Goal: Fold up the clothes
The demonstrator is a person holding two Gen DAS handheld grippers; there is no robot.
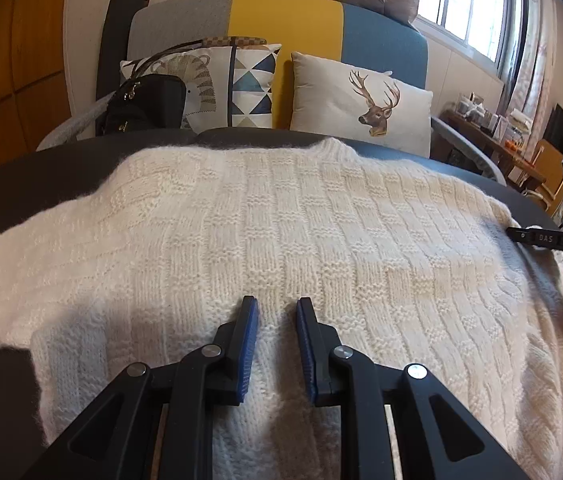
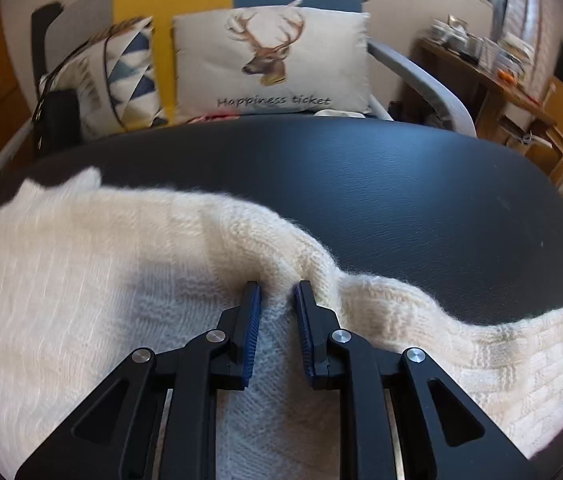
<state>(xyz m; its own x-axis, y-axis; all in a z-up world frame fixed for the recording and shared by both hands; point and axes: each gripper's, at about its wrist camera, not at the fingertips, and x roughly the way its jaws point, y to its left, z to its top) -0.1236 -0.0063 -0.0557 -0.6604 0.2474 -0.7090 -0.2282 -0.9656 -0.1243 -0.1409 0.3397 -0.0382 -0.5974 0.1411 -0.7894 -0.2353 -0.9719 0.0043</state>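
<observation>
Your cream sweater lies spread over the dark desk, collar toward 12 o'clock, so its edges are reachable. Your left tool hovers released over the knit near the hem. Your right tool, fingers apart, straddles a raised ridge at the sweater's 3 o'clock edge, seemingly placed to pinch it for a fold.

Daylight from the window at upper right; fisheye-bent, dark-cornered edges; the right wrist view is motion-blurred.
</observation>
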